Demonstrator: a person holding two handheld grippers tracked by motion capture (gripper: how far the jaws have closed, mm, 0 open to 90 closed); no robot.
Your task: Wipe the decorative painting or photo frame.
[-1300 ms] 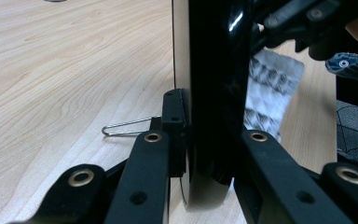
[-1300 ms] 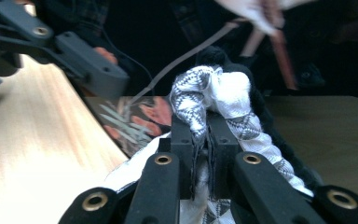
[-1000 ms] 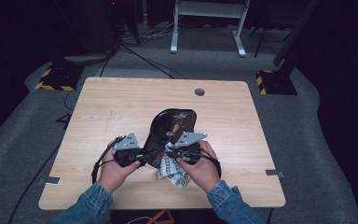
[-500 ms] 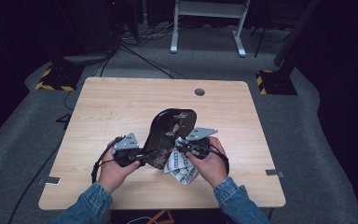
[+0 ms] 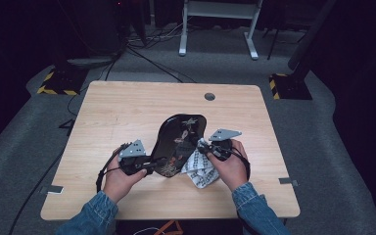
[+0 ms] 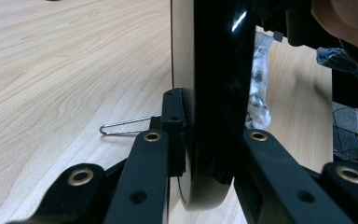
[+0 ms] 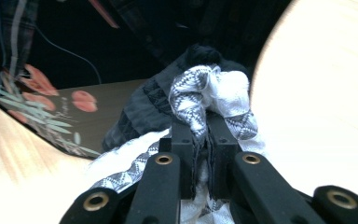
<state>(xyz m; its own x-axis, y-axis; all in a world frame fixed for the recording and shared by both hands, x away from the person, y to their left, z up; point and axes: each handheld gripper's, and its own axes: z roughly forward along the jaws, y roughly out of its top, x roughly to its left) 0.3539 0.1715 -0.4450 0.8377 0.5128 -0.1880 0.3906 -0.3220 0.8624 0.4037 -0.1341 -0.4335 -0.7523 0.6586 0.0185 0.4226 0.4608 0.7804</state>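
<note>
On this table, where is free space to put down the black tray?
The table is bare on its far half, between the round hole and the black tray, and along its left side. It is crowded near the front middle: left claw, tray, patterned cloth, right claw.

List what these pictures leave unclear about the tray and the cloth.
- High view: the near end of the black tray lies behind the left gripper.
- Left gripper view: the tray shows edge-on, its painted face turned away.
- Right gripper view: the patterned cloth bunches in the right gripper; its full shape is hidden.
</note>
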